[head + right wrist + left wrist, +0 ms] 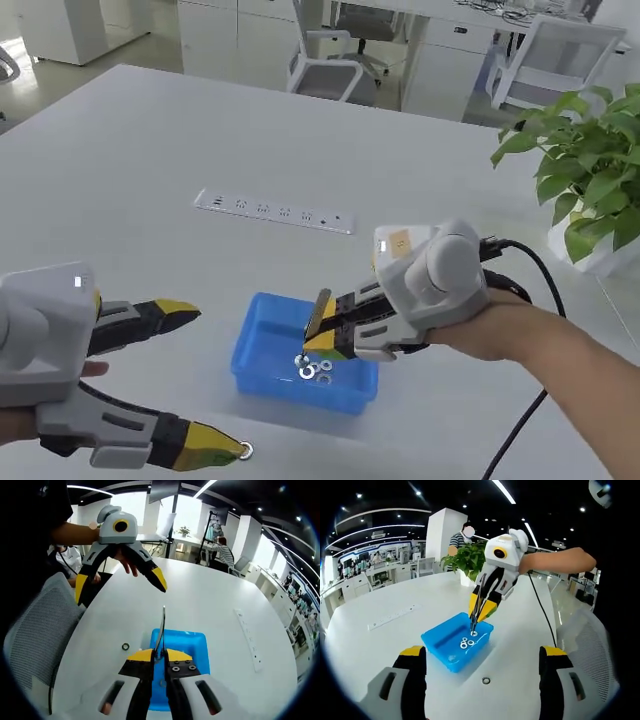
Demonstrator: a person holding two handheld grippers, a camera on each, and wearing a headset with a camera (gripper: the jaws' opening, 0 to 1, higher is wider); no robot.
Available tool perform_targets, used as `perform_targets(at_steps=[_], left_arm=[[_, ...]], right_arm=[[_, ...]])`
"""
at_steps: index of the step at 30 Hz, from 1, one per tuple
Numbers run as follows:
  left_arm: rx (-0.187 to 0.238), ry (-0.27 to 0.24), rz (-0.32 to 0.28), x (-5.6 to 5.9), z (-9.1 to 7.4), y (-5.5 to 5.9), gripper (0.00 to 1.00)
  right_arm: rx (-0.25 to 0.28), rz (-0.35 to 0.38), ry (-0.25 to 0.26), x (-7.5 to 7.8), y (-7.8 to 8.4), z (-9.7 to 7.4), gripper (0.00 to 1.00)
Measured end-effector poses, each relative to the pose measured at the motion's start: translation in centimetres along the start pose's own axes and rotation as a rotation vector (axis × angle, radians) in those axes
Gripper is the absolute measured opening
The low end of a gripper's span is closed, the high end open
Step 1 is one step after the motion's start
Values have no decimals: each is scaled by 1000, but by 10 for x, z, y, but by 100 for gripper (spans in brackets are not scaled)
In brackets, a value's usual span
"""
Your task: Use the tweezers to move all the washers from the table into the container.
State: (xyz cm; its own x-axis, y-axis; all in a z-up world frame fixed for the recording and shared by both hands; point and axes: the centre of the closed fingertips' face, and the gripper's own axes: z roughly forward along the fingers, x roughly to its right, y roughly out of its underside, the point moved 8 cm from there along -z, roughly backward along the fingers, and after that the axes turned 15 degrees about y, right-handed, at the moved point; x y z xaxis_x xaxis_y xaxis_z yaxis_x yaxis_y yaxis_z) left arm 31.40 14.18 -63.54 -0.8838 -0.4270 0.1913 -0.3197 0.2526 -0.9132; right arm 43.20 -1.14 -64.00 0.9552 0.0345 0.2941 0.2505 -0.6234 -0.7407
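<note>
One small silver metal ring washer (245,452) lies on the white table (150,170) in my head view, on the near side of the shallow blue plastic container (262,335). It sits right at the lower jaw tip of my left gripper (212,380), whose jaws are spread wide around nothing. My right gripper (325,342) hangs over the container, clenched on the slim grey metal tweezers (320,310), which slant down into it. Several more washers (312,373) rest on the container floor. A white power strip (275,212) lies beyond the container.

In the left gripper view, my left gripper (482,651) has its jaws standing apart on either side of the container (437,640). The loose washer (486,680) lies on the table just short of it. The right gripper (482,607) holds the tweezers (475,616) with their tips down among the washers (467,643); I cannot tell whether they pinch one. A green leafy plant (470,560) stands behind the container.

In the right gripper view, my right gripper (160,655) is pressed tight on the tweezers (162,622) above the container (192,645). The loose washer (125,646) lies apart from the container, to its left. The left gripper (120,591) gapes beyond it.
</note>
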Motion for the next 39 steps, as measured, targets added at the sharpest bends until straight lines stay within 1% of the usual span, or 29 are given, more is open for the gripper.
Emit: perform_targets(at_steps=[3,5,13,17,22,34,39], left_arm=[[4,-5,0,0,-2,1,99],[0,-7,2,0,-3,2,99],[-1,-14,-4,-1,-6,5,99],[11,-16,-1,0,-6,4,99],[8,-19,-5,-1,-6,4,99],[-3,-13,-4,-4,-5,4,99],[-7,-12,-7,-5,-4,4,99]], right_arm=[[-2,-3,10,4,4,5,8],[-6,-23,9,6,8,9,8],[-19,-26,28,16,19,23,8],[-17,-17,35,21,23,28,8],[-10,-2,43,24,30,35,8],[-42,-4,43,23,46,47,9],[-47,1,45,24,51,50,9]])
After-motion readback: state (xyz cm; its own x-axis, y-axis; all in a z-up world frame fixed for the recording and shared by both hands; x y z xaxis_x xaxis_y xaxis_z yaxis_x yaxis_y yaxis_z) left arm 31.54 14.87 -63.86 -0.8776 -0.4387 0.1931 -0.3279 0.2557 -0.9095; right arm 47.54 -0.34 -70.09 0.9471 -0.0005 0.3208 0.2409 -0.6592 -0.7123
